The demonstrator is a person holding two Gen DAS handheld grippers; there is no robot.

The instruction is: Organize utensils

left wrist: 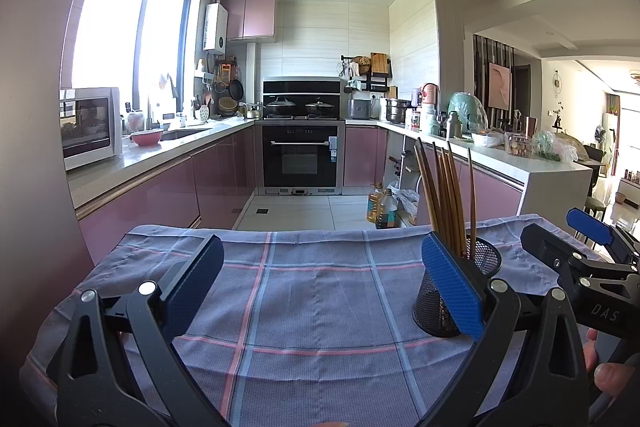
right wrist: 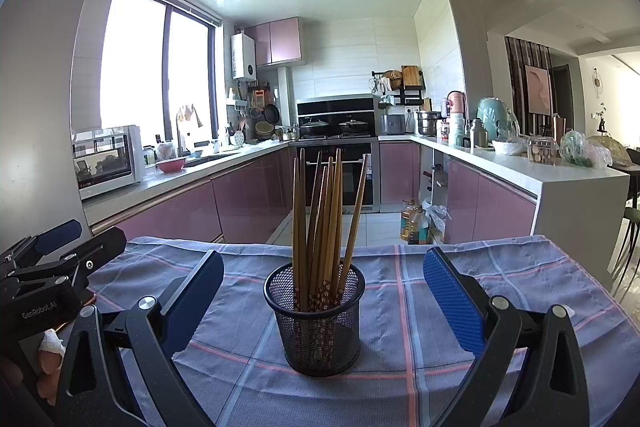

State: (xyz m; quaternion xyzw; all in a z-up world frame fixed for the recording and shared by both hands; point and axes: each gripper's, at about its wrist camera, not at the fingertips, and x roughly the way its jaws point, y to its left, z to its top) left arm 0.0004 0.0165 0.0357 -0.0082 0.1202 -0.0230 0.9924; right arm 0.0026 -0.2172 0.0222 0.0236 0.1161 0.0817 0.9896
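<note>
While both tongs, left [left wrist: 322,285] and right [right wrist: 323,301], gape empty, chopsticks [right wrist: 320,223] stand in the mesh holder [right wrist: 318,323].

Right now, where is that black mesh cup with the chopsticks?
The mesh cup stands upright on the checked cloth, centred in the right wrist view between the open right gripper fingers; the chopsticks stand inside it.

A checked cloth [right wrist: 440,367] covers the table; beyond stand an oven [left wrist: 302,157], a microwave [left wrist: 90,125] and oil bottles [right wrist: 416,225].
</note>
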